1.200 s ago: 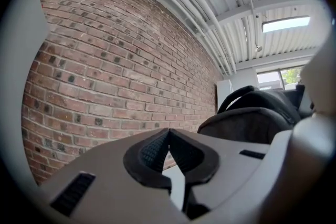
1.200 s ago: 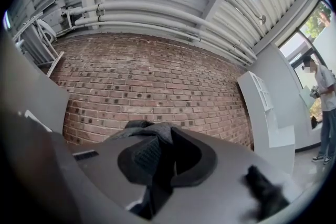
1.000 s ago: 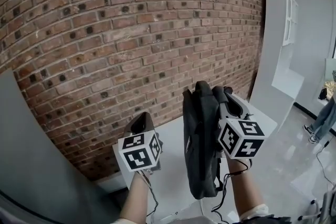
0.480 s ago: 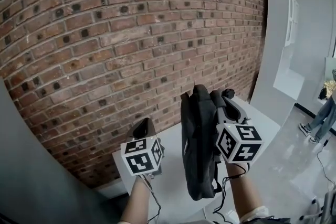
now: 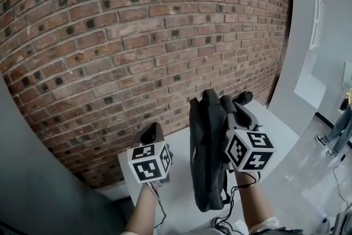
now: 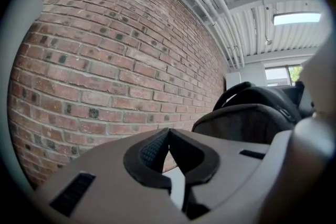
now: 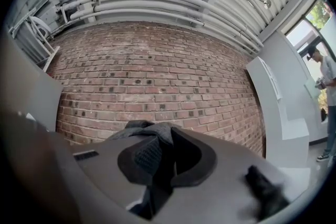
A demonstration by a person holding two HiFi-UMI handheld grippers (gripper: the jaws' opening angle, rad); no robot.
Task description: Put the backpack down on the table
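Dark backpack (image 5: pixel 207 157) hanging upright over white worktop (image 5: pixel 177 180).
Carried by right gripper (image 7: pixel 167 139), jaws pinching the bag's fabric top handle. The left gripper (image 6: pixel 168 132) is just beside the bag on its left, jaws pressed together with nothing between them. Red brick wall (image 5: pixel 137 36) stands behind the worktop.

Person (image 5: pixel 340 126) at head view's right edge, cut off; table (image 5: pixel 179 184) partly behind backpack (image 5: pixel 206 151).

Head cam fwd, gripper cams angled up, all share brick wall (image 5: pixel 137 36)
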